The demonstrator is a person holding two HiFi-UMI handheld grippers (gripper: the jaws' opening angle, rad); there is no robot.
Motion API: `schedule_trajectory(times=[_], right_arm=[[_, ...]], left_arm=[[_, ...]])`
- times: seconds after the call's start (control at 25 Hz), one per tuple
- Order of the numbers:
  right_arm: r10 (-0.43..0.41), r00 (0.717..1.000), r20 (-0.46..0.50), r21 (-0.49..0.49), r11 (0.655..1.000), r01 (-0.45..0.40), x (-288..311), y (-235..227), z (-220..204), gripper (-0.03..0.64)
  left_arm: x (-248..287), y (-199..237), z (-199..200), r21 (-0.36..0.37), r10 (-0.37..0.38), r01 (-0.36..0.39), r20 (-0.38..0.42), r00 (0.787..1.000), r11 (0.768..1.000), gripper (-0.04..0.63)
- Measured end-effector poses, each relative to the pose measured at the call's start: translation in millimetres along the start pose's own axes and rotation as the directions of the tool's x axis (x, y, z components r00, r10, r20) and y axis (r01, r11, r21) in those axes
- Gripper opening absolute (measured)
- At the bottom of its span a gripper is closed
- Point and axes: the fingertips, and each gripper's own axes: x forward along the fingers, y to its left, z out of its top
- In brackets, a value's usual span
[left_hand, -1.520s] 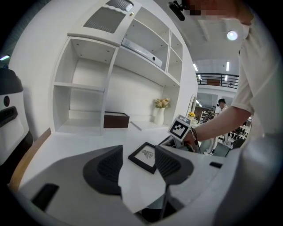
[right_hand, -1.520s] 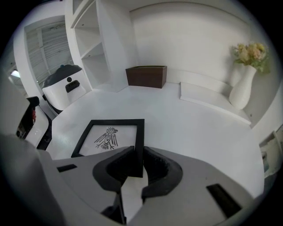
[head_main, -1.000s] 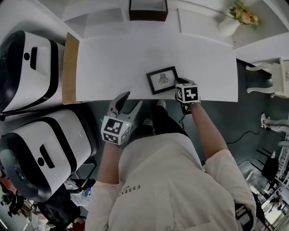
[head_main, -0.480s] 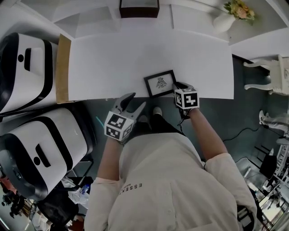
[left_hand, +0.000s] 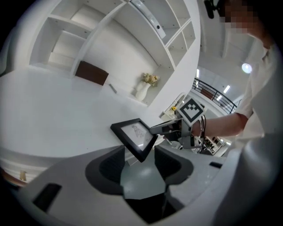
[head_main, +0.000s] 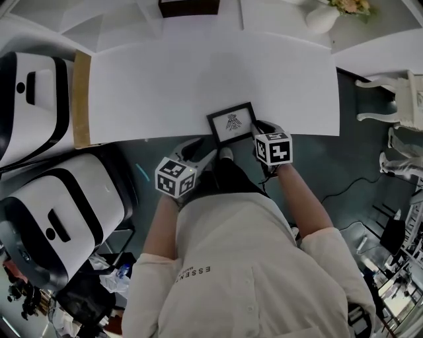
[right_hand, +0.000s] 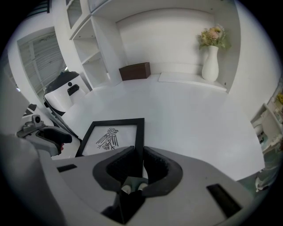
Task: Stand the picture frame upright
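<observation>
The black picture frame (head_main: 231, 123) with a bird drawing lies near the front edge of the white table (head_main: 198, 72). My right gripper (head_main: 259, 127) is shut on the frame's right edge, and the right gripper view shows the frame (right_hand: 112, 136) pinched between the pads. My left gripper (head_main: 202, 148) sits at the near left corner with its jaws apart. In the left gripper view that corner of the frame (left_hand: 135, 137) is tilted up and pokes between the open jaws, touching neither pad. The right gripper (left_hand: 167, 128) shows on the frame's far side.
At the back stand a dark brown box (head_main: 188, 6) and a white vase of flowers (head_main: 322, 17). A cardboard strip (head_main: 81, 99) lines the table's left end. Two large white-and-black machines (head_main: 56, 221) stand left of me. A white chair (head_main: 410, 92) is at the right.
My left gripper has moved forward and right from below the table edge to the frame's near left corner. The right gripper has drawn the frame closer to the front edge.
</observation>
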Motion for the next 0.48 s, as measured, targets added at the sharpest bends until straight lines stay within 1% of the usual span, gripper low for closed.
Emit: schedule_trajectory(times=[0.12,0.2,0.32,0.48], right_arm=[[0.0,1.0,0.011,-0.026,1.0,0.001,-1.9,-2.5,-1.2,0.077],[-0.001,1.0,0.011,-0.035,0.999,0.001,-3.1,-3.3,-3.6,0.077],[0.003,1.0,0.007,-0.035,0.999,-0.003,-5.1,-4.4,-7.1,0.077],[0.005,1.0,0.001,-0.047,0.999,-0.004,-9.1,-6.8,-11.1,0.077]], left_arm=[[11.7,-3.4,-3.3,-0.1,-0.036,0.038,0.014,0.999,0.994,0.208],[18.9,-3.5,-5.3,-0.182,-0.057,0.061,0.03,0.998,0.981,0.206],[28.3,0.2,-6.3,-0.306,-0.078,0.093,0.062,0.995,0.948,0.196],[37.2,8.1,-9.0,-0.448,-0.096,0.124,0.084,0.992,0.886,0.193]])
